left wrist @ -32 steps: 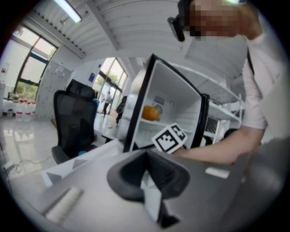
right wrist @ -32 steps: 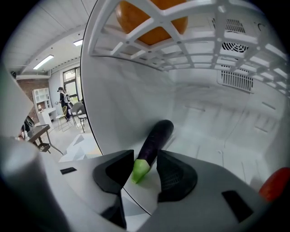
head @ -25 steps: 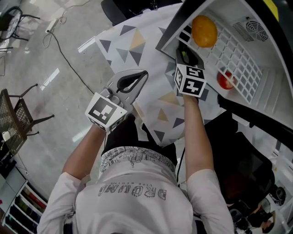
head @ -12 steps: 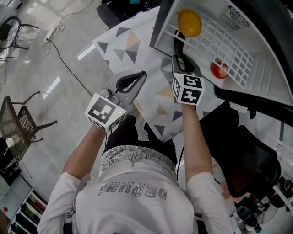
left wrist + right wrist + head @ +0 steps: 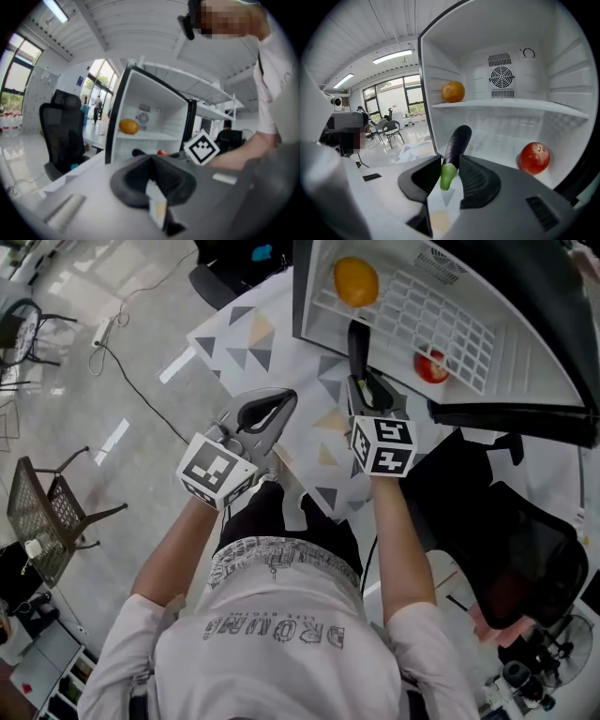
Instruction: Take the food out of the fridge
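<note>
The open white fridge (image 5: 487, 306) holds an orange (image 5: 356, 281) on its shelf and a red apple (image 5: 431, 367) on its floor. My right gripper (image 5: 367, 390) is shut on a dark purple eggplant (image 5: 357, 348), held near its green stem end; the eggplant's far tip reaches the fridge's front edge. In the right gripper view the eggplant (image 5: 456, 143) sticks up between the pads, with the orange (image 5: 453, 91) and apple (image 5: 534, 158) behind it. My left gripper (image 5: 272, 413) hangs shut and empty over the table, left of the right one.
The fridge stands on a table with a triangle-patterned cloth (image 5: 253, 334). A black office chair (image 5: 525, 559) stands to the right of the person, and a wire chair (image 5: 56, 521) on the floor at the left. A cable (image 5: 141, 381) runs across the floor.
My right gripper has drawn back out of the fridge with the eggplant, toward the person and a little up. The left gripper has shifted only slightly.
</note>
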Tool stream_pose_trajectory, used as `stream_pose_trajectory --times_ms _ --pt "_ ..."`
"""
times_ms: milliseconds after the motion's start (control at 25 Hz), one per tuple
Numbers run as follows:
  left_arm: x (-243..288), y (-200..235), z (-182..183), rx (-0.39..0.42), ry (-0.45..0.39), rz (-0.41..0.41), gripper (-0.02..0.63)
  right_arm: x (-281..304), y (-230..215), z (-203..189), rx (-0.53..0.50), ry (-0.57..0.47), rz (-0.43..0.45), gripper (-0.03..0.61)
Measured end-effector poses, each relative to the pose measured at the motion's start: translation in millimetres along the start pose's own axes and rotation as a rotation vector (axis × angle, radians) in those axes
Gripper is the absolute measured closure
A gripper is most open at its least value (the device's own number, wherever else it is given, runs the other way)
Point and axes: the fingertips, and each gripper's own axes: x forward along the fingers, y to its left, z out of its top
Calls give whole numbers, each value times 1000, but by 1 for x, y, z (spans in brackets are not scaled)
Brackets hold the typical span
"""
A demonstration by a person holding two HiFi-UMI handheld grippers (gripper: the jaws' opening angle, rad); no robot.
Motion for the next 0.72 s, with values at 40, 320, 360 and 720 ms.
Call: stream_pose_trajectory --times_ms 40,320,360,720 --pt "0 -2 1 4 3 -7 614 -6 0 0 2 -4 -4 465" --pt "-3 -21 13 31 16 -45 614 -52 3 -4 21 -13 -17 465" --pt "-3 -24 14 35 19 -49 614 -59 3 -6 26 -13 -19 465" --pt "-8 -43 24 66 32 -89 614 -119 7 -19 77 -29 -48 466"
